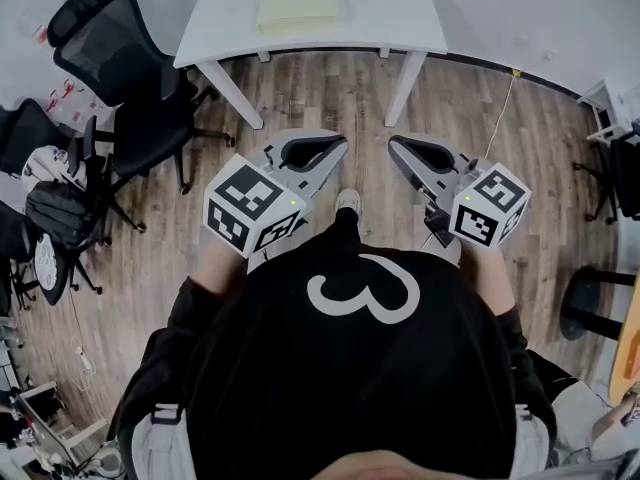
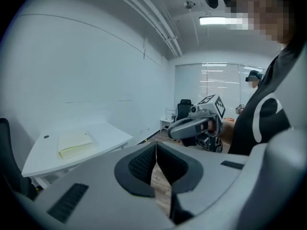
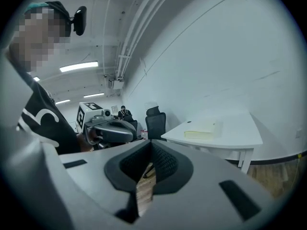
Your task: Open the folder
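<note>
— Grey left tongs point(image 2: 156, 146) and right tongs point(image 3: 149, 146): how do the jaws stand?
— Both pairs are closed, pad against pad, with nothing between them. Only the wooden floor point(image 1: 320, 93) shows through the gap below the tips. Each pair is held out in front of the person's black shirt point(image 1: 360, 368), tips angled toward each other but apart.
— And the folder point(image 1: 297, 3)?
— Pale yellow, closed and flat on the white surface point(image 1: 400, 13). It lies about midway between the left and right edges, set back from the near edge. Both tongs are well apart from it, over the floor.
— Beyond that?
— Black office chairs point(image 1: 130, 63) stand on the floor off the surface's near left corner.
</note>
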`<state>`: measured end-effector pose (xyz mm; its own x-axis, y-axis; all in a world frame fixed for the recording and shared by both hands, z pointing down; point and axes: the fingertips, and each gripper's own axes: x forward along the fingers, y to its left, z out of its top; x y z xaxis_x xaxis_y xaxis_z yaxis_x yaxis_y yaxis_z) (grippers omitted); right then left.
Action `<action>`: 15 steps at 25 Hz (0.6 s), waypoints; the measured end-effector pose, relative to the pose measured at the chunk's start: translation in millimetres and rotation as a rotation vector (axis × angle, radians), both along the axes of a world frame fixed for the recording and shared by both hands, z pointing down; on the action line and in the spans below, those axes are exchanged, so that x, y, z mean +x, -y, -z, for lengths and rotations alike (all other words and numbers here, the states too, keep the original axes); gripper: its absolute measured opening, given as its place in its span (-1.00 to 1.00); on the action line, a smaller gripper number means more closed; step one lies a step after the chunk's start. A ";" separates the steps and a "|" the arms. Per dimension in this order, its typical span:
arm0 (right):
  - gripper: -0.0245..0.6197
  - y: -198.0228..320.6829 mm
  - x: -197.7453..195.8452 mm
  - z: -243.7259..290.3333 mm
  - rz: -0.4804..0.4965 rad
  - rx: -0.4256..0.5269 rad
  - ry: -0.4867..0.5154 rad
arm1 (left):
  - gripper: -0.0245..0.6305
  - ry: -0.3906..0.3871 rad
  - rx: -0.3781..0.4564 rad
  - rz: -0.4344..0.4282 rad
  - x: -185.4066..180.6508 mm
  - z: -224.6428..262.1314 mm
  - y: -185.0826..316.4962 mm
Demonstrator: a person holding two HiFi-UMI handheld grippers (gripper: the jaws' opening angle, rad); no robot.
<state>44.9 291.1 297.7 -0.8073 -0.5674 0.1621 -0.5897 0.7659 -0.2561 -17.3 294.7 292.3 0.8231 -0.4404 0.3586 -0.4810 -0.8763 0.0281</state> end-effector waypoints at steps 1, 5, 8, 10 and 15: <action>-0.84 15.3 1.6 -3.1 -0.003 -0.009 0.006 | -0.87 0.003 -0.008 0.000 1.0 -3.3 14.9; -0.84 85.1 6.2 -6.2 -0.005 -0.044 0.040 | -0.86 0.023 -0.033 0.002 7.0 -11.8 85.4; -0.84 141.1 13.8 -11.4 -0.054 -0.073 0.070 | -0.86 -0.004 -0.095 -0.011 15.6 -19.0 137.8; -0.84 174.7 20.9 -18.6 -0.076 -0.100 0.097 | -0.86 -0.037 -0.153 -0.021 24.3 -25.6 170.3; -0.84 249.0 20.5 -39.2 -0.036 -0.169 0.138 | -0.86 0.012 -0.139 -0.007 31.5 -46.3 250.4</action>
<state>65.3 42.1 336.9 -0.8082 -0.5704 0.1463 -0.5662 0.6845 -0.4592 14.2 44.4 338.6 0.8214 -0.3798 0.4255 -0.4759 -0.8676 0.1441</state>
